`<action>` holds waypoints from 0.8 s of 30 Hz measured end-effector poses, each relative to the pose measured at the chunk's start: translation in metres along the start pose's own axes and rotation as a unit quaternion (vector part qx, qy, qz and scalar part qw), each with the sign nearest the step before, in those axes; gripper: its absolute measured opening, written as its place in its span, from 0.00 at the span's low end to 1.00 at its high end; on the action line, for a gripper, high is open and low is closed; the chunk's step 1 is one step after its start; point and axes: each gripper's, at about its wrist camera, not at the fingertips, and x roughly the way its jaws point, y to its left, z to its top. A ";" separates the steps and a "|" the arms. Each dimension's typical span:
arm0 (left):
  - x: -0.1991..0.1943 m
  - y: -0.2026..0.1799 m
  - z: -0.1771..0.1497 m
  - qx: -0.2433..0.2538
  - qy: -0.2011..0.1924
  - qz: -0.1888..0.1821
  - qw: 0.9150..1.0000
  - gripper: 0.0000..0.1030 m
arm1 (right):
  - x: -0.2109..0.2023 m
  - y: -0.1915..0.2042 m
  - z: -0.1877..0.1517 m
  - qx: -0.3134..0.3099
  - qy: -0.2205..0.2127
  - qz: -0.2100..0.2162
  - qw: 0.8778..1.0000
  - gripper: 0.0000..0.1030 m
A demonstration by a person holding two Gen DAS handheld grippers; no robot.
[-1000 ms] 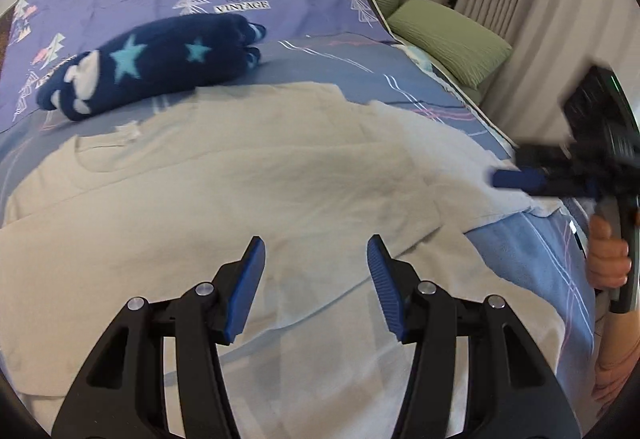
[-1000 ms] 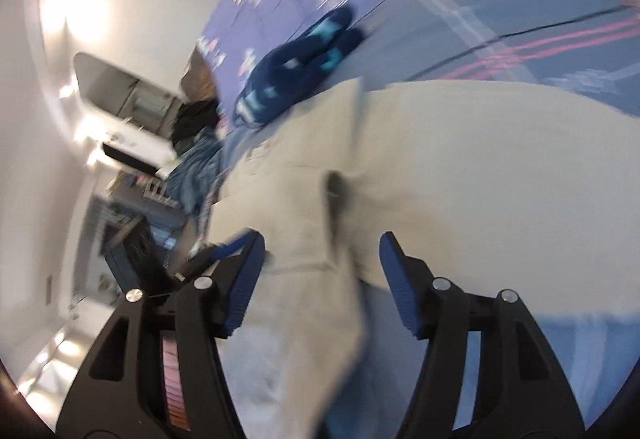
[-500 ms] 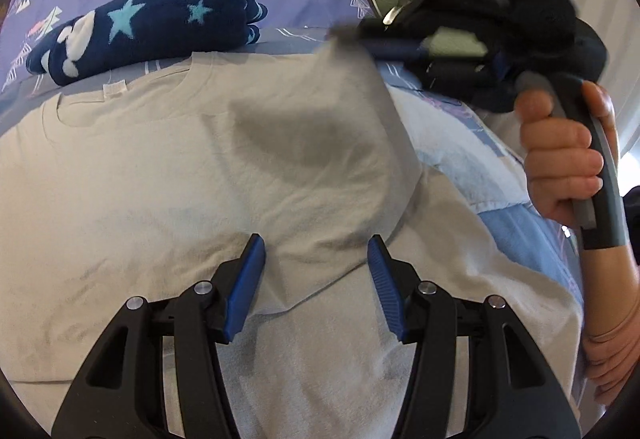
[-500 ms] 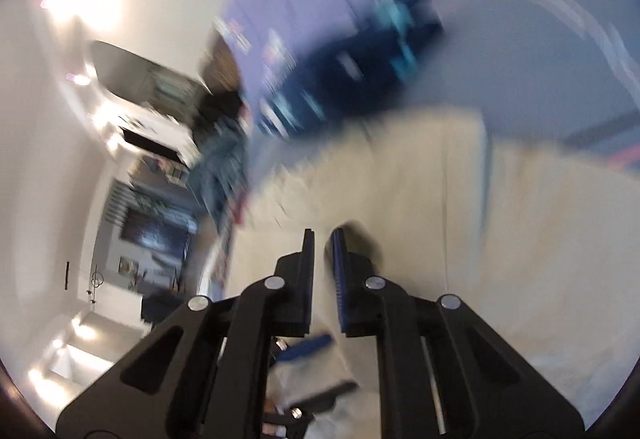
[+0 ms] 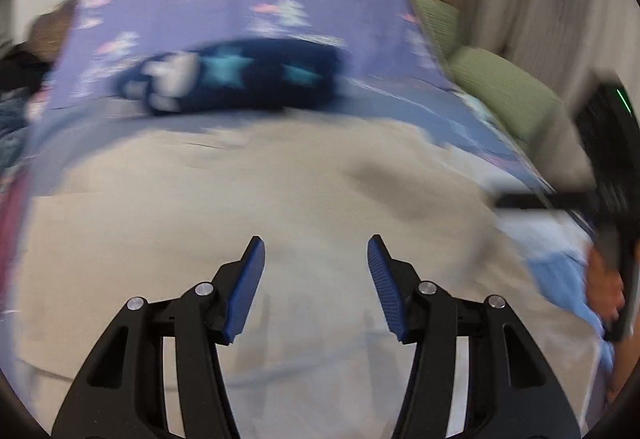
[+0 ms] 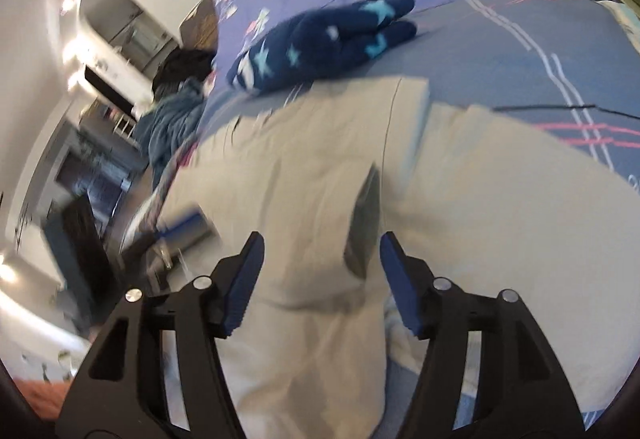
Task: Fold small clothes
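Overhead, left gripper (image 5: pixel 316 271) tilted down above cream shirt (image 5: pixel 280 207), jaws apart, right gripper (image 6: pixel 320 267) just reopened, empty

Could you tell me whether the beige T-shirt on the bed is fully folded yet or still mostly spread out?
Partly folded: the beige T-shirt has one flap turned over its body, its edge showing; the rest lies spread.

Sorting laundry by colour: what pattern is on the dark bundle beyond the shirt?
Navy bundle with light blue and white stars; clearest in the right wrist view.
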 end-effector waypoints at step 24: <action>0.006 0.173 -0.018 -0.124 0.058 0.207 0.969 0.67 | -0.015 -0.029 0.010 0.103 0.023 -0.023 0.994 0.53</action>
